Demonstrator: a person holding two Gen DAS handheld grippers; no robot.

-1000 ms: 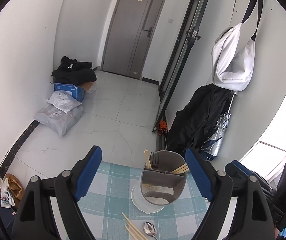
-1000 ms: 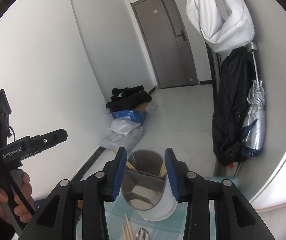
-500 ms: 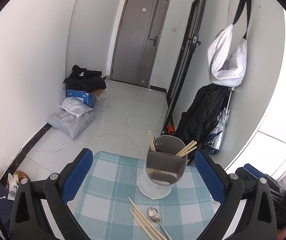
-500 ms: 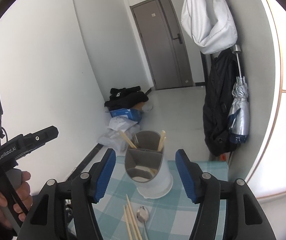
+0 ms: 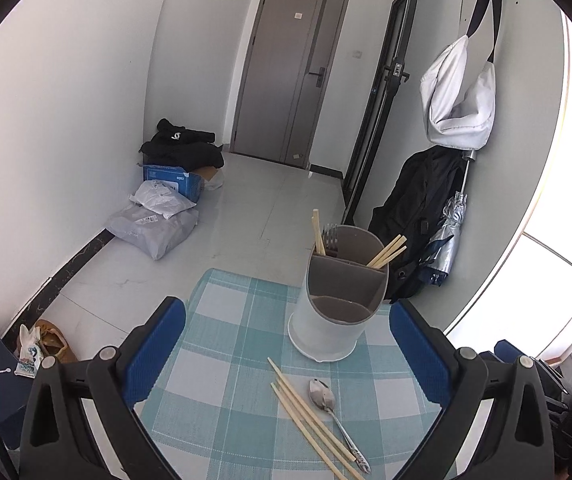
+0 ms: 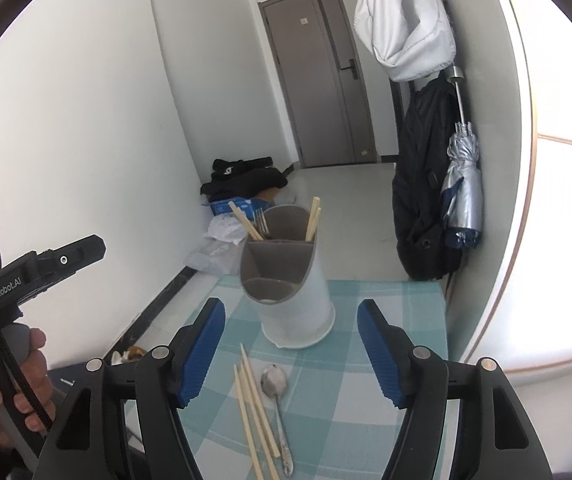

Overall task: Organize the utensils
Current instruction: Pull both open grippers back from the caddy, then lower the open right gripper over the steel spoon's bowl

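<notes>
On the checked counter [image 6: 386,320], the loose wooden chopsticks [image 6: 255,412] and steel spoon [image 6: 275,384] lie lengthwise just ahead of the empty, opening right gripper [image 6: 290,356], the wide-open, empty left gripper [image 5: 286,356] equally near.

near cloth [image 5: 221,392]: bare | ahead: utensil holder [image 5: 338,304] blocks

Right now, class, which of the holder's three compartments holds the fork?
The back-left compartment of the utensil holder: the fork stands there beside chopsticks; back-right has only chopsticks, and nothing rises from the front one.
</notes>
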